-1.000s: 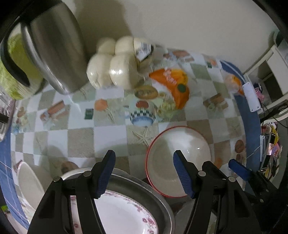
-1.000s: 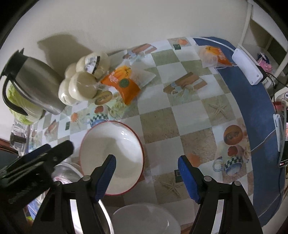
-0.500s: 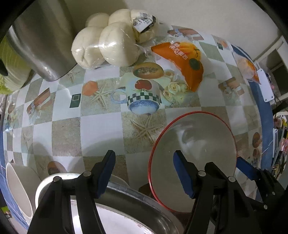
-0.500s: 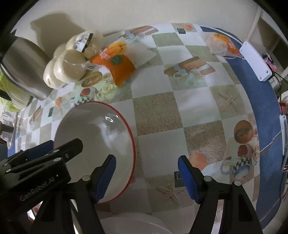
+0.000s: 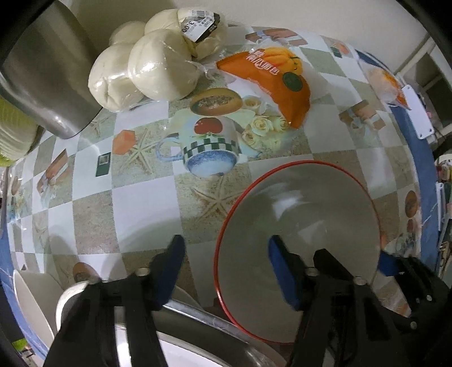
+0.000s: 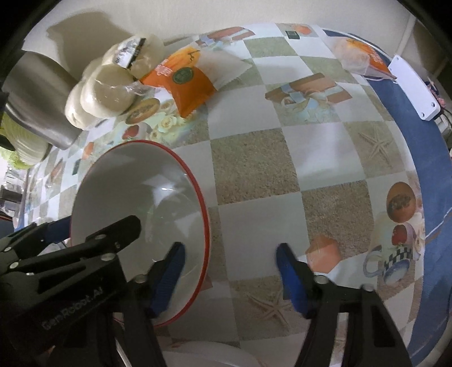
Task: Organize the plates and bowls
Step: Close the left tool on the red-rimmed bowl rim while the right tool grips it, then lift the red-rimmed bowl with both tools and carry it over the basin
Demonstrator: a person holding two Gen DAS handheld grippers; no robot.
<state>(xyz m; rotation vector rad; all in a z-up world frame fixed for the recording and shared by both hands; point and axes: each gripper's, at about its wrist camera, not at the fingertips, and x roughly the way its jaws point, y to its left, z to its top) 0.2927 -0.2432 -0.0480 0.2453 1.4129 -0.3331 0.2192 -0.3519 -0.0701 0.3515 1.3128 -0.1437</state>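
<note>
From our left wrist camera, our left gripper (image 5: 226, 265) has its fingers spread wide above a checked tablecloth (image 5: 141, 197) printed with cups and starfish. The red-rimmed bowl (image 5: 299, 248) sits on it, its near-left rim between our fingers. Beyond the bowl lie bagged buns (image 5: 152, 65) by a steel jug (image 5: 45, 73).

From our right wrist camera, our right gripper (image 6: 230, 271) is spread too; the bowl (image 6: 135, 203) lies left, its rim between the fingers. A cream wall (image 6: 197, 14) stands behind.

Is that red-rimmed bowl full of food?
No, the red-rimmed bowl shows only its bare, glossy white inside, with nothing lying in it.
</note>
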